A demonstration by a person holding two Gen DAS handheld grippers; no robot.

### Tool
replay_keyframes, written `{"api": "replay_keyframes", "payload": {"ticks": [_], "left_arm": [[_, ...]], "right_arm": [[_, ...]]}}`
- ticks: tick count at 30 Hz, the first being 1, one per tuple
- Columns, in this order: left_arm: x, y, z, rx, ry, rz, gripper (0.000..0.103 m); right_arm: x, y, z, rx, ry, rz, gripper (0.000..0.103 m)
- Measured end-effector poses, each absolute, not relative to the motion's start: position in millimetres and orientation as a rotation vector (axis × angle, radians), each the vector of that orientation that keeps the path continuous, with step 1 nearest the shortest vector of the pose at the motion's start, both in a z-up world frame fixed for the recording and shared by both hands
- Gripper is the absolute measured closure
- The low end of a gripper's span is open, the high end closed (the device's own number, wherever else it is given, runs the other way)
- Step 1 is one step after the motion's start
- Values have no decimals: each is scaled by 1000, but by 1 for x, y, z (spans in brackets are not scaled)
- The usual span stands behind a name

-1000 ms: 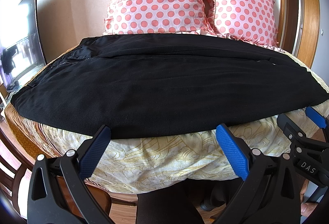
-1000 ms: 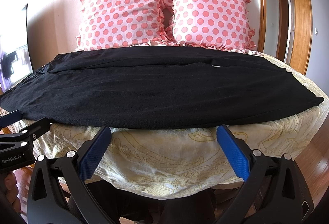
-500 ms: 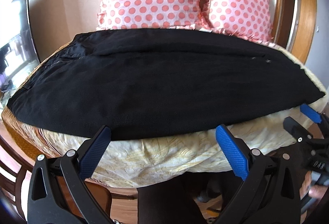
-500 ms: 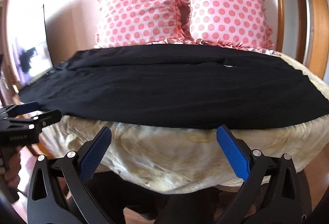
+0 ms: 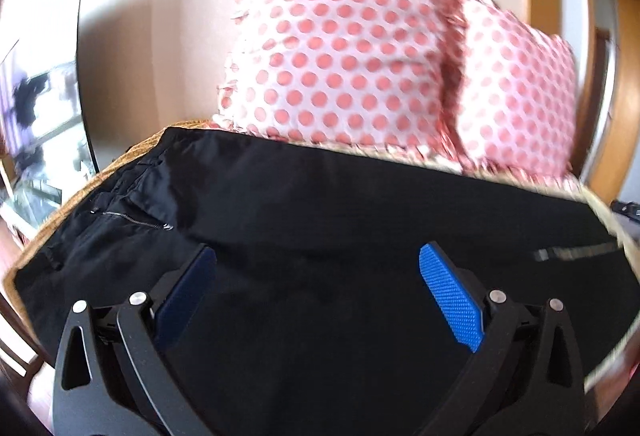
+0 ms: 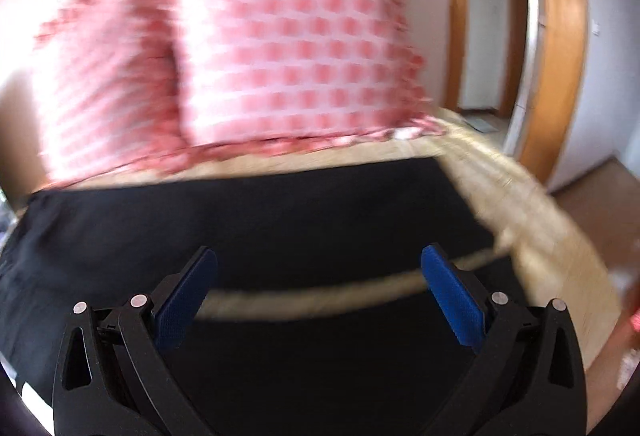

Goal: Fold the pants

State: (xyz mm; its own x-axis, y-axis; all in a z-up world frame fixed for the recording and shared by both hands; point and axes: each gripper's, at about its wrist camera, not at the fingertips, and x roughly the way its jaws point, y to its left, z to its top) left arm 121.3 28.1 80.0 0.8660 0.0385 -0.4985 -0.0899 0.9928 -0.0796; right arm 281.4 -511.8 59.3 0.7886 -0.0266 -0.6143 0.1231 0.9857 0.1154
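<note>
Pants: black woven-fabric pants (image 5: 320, 220) lie spread flat across the bed's pale yellow patterned bedspread (image 6: 532, 220), waistband end with a small metal zipper (image 5: 132, 219) toward the left, leg end toward the right, in front of two pink polka-dot ruffled pillows (image 5: 340, 52).

Left hand-held gripper (image 5: 318, 294): blue pads wide apart, over the cloth near the waist end, holding nothing. Right hand-held gripper (image 6: 318, 290): jaws equally wide, empty, over the leg end, where a strip of bedspread shows between two dark areas.

Handling, judged: light, limp, non-fragile cloth; it will sag and drape, and may slide on the smooth cover. Best taken by pinching an edge through both layers, waistband corner left, hem right.

Writing: none legible; right view badly blurred.
</note>
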Motion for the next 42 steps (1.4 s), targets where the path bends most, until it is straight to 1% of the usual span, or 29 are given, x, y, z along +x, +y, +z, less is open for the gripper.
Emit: {"api": "replay_keyframes", "payload": {"ticks": [2,4,7,8,10,13,14,15,16,20,23,25,26,28,29,31,33,34,39,42], "left_arm": [[132,31,75,-148,518,86,2],[143,29,69,-160,539,80,2],[154,26,64,-129,562,87,2],[157,24,62,-111,567,91,2],[161,22,59,-91,573,89,2],[164,19,55,-78,599,56,2],[165,18,55,-72,605,50,2],[166,16,54,-66,608,43,2],[166,15,54,-62,609,38,2],[168,11,52,-41,623,23,2],[171,7,50,-20,640,16,2],[172,4,49,-8,651,13,2],[172,3,48,-3,656,12,2],[173,2,46,6,667,15,2],[173,1,45,9,670,17,2],[174,0,45,13,676,21,2],[175,-1,44,17,680,27,2],[175,-1,44,19,679,29,2],[169,0,47,15,646,33,2],[162,3,51,12,606,40,2]], "right_arm": [[338,-540,53,176,728,-147,1],[375,-561,45,206,771,-190,1],[416,-589,33,260,818,-257,4],[420,-596,29,281,825,-269,8],[435,-609,21,321,846,-282,12],[450,-616,10,308,879,-290,26],[453,-615,8,297,888,-293,29],[456,-615,5,287,894,-294,33],[457,-616,4,285,897,-291,35],[465,-619,-4,276,912,-270,36],[466,-623,-11,283,917,-257,39],[467,-626,-16,283,920,-254,48],[465,-626,-16,272,911,-253,50],[462,-625,-17,245,901,-244,68],[459,-625,-16,240,896,-231,73],[449,-622,-11,247,879,-191,87],[442,-618,-6,228,858,-171,93],[436,-614,-2,216,838,-159,95],[387,-606,30,239,691,-85,96],[332,-597,47,242,584,-25,96]]}}
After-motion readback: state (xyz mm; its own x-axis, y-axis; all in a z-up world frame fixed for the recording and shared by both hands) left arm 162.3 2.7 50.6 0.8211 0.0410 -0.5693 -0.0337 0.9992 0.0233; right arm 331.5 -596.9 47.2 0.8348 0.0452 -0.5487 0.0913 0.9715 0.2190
